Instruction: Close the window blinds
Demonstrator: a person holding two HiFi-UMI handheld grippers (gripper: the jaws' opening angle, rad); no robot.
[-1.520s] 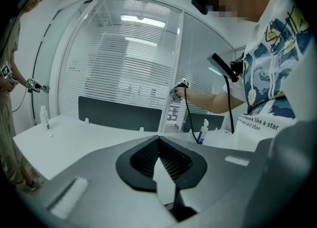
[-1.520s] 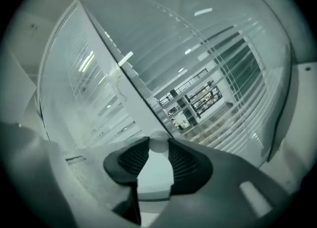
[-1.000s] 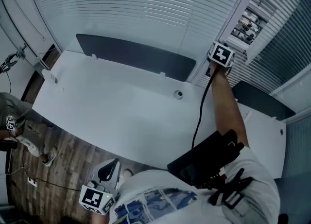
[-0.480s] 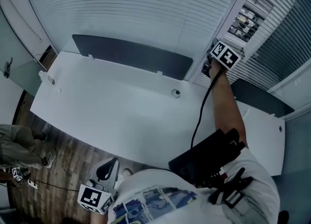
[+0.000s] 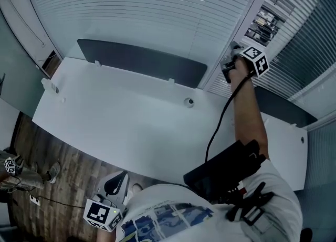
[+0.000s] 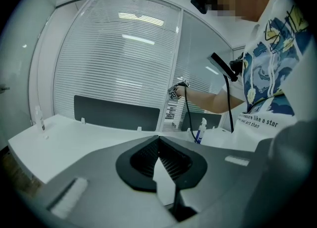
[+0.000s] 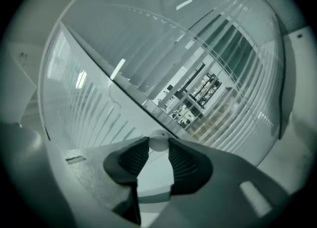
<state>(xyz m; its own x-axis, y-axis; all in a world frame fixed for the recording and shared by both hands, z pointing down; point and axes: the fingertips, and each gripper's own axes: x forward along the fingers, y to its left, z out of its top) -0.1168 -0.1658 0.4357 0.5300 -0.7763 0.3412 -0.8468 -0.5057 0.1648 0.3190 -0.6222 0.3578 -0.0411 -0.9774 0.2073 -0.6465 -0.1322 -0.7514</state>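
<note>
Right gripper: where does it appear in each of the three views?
Head view: right gripper upper right, by the window post.
Left gripper view: right gripper, small, just right of centre.
Right gripper view: right gripper bottom centre, shut on white knob.
Shared landmark: the window post.

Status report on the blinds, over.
Left hand-held gripper shut, empty. Right hand-held gripper shut on white knob at window frame. Blinds beside it partly open. Nothing blocking the knob.

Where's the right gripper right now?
Head view, upper right: right gripper at the window post between two blinds, fingers shut on a small white knob.
</note>
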